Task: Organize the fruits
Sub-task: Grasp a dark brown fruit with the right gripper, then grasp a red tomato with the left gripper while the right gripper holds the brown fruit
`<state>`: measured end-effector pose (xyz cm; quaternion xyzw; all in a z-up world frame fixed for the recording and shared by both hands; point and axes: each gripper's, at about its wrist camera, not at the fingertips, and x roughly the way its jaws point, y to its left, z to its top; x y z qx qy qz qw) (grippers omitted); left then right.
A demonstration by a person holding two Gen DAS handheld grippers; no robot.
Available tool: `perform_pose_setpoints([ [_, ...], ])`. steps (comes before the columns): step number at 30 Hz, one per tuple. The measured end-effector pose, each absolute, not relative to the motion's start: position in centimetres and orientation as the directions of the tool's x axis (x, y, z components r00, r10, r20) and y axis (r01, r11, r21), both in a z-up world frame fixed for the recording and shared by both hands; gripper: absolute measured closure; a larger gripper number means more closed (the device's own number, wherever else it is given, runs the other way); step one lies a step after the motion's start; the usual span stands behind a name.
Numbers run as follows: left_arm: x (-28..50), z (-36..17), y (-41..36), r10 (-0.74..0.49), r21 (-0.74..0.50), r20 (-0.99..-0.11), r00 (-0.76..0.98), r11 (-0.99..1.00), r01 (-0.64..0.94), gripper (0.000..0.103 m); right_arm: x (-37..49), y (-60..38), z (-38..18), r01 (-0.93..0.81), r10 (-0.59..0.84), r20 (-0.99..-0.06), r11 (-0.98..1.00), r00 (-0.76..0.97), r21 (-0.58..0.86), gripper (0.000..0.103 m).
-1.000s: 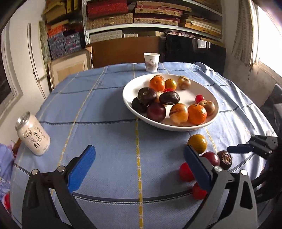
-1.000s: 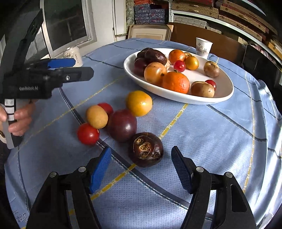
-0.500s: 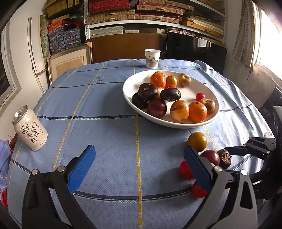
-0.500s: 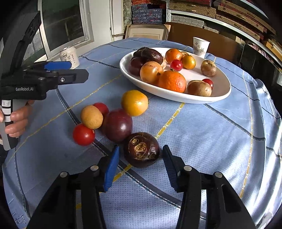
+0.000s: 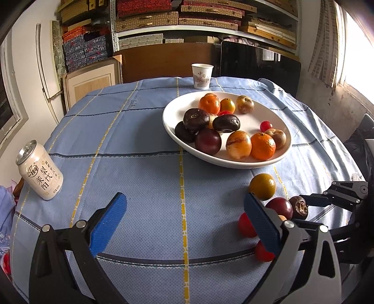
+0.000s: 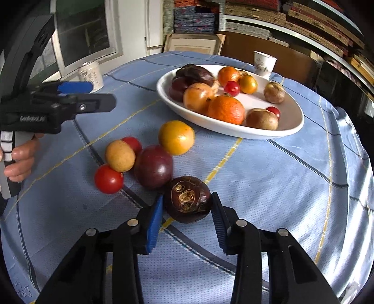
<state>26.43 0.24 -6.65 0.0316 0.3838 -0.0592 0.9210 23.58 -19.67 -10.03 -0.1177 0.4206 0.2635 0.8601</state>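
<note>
The right tool (image 6: pixel 187 210) is closing its blue pads around a dark brown, scarred fruit (image 6: pixel 188 202) lying on the near part of the worktop (image 6: pixel 268 182); both pads are meeting its sides, so it is gripping the fruit, which is still sitting on the blue checked cloth. Just to the left of it, a dark purple fruit (image 6: pixel 153 166), a tan round fruit (image 6: pixel 119 155), two red tomatoes (image 6: pixel 108 179) and a yellow fruit (image 6: pixel 176 137) are lying clustered together, some touching. Farther back, the white plate (image 6: pixel 233 133) is holding oranges, dark fruits and small red ones. The left tool (image 5: pixel 184 217) is hovering wide open over bare cloth, holding nothing, with a person's hand (image 6: pixel 19 159) gripping its handle at the left. A drink can (image 5: pixel 39 170) is standing at the worktop's left edge and a paper cup (image 5: pixel 202 76) at the far edge. Behind, shelves (image 5: pixel 198 21) of stacked boxes are lining the wall, and daylight is coming from a window on the right.
</note>
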Motion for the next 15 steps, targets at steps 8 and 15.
perform_pose_setpoints([
  [8, 26.5, -7.9, -0.5, -0.165, -0.030, -0.776, 0.608, 0.974, 0.226, 0.005, 25.9, -23.4, -9.8, -0.387, 0.350, -0.772, 0.910, 0.530, 0.147, 0.062],
  [15, 24.5, -8.6, -1.2, -0.295, -0.130, -0.798, 0.526, 0.936, 0.328, 0.005, 26.2, -23.4, -10.2, -0.371, 0.325, -0.782, 0.919, 0.532, 0.129, 0.062],
])
